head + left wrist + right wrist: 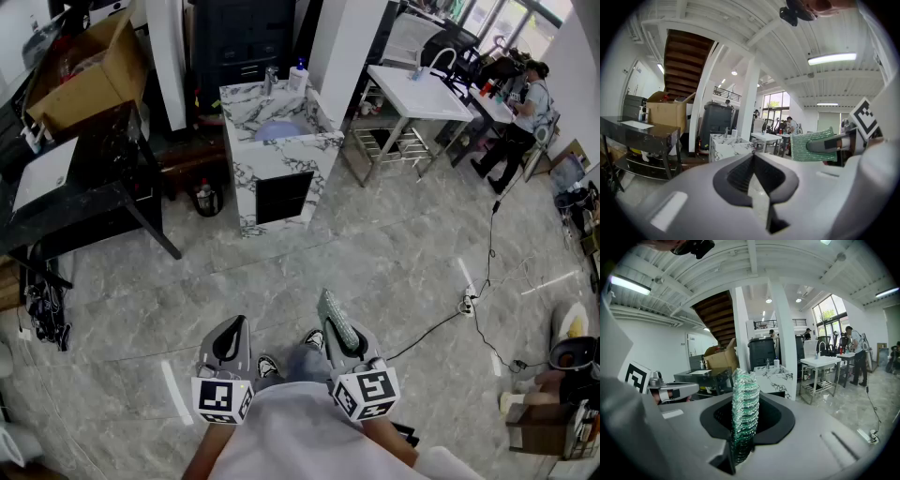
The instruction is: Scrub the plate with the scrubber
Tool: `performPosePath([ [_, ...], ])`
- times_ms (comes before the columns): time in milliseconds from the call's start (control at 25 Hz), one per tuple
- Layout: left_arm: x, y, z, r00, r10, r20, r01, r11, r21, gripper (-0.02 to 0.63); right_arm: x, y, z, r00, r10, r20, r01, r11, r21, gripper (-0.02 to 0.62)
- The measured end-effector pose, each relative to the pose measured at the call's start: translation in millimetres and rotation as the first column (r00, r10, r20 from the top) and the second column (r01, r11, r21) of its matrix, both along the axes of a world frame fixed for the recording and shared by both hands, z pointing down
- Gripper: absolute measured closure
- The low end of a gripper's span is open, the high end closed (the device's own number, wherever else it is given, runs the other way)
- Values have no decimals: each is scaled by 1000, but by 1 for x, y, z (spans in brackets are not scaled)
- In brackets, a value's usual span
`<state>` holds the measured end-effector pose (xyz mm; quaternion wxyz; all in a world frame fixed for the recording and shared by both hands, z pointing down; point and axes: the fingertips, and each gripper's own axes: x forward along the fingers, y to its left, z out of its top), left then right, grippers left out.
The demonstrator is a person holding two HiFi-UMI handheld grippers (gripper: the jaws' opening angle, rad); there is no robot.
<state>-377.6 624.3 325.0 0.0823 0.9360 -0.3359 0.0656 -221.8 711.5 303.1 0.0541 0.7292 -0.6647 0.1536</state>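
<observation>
We hold a green, glittery woven-mesh scrubber [744, 399], flat and standing on edge, clamped in our right tongs [343, 336], left tongs [232, 330] closed on nothing, both near us above the grey marble floor [394, 253], white veined desk [281, 155] far ahead

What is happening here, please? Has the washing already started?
A person stands on the floor, some way from the marble sink counter. The right hand-held gripper is shut on a green scrubber. The left hand-held gripper is shut and empty. Neither touches a plate, so scrubbing is not yet under way.
</observation>
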Motion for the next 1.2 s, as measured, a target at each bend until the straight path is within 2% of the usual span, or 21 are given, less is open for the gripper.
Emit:
performPosePath([
  [400, 8, 4, 8, 999, 33, 5, -32, 999, -21, 554, 2, 5, 4, 999, 18, 31, -17, 1000, -21, 538],
  [720, 32, -7, 14, 998, 63, 16, -62, 997, -40, 555, 25, -4, 12, 996, 56, 70, -54, 998, -28, 538],
  [920, 56, -27, 19, 996, 71, 44, -70, 997, -38, 554, 45, -32, 22, 995, 38, 94, -36, 999, -28, 537],
  [1200, 101, -84, 21, 995, 64, 79, -60, 997, -46, 555, 88, -99, 32, 992, 4, 126, 2, 999, -44, 537],
])
